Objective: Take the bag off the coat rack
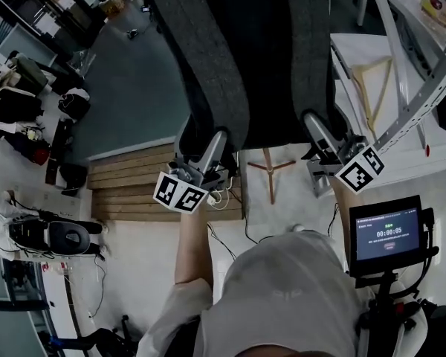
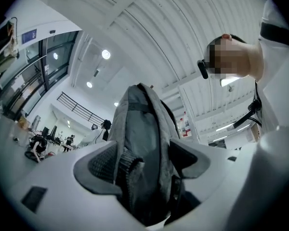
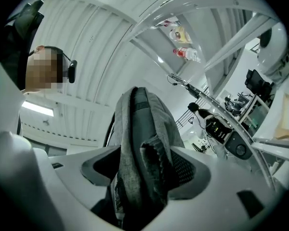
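Note:
A grey fabric bag (image 1: 245,58) hangs in the upper middle of the head view, with both grippers raised against its lower edge. My left gripper (image 1: 208,146) is shut on the bag's left side; in the left gripper view its gripper (image 2: 144,162) has bunched grey cloth (image 2: 142,129) and a ribbed strap edge filling the jaws. My right gripper (image 1: 321,134) is shut on the bag's right side, and the right gripper view has folded cloth (image 3: 139,129) packed between the pads of the gripper (image 3: 144,165). Below the bag, a wooden three-armed foot (image 1: 271,168) stands on the floor. The pole above it is hidden.
A small screen on a stand (image 1: 386,233) is at the lower right. A white table with a wooden hanger (image 1: 373,80) and a slanted white metal truss (image 1: 424,95) are at the right. Wooden floor boards (image 1: 134,184) and bags and gear (image 1: 30,110) lie left.

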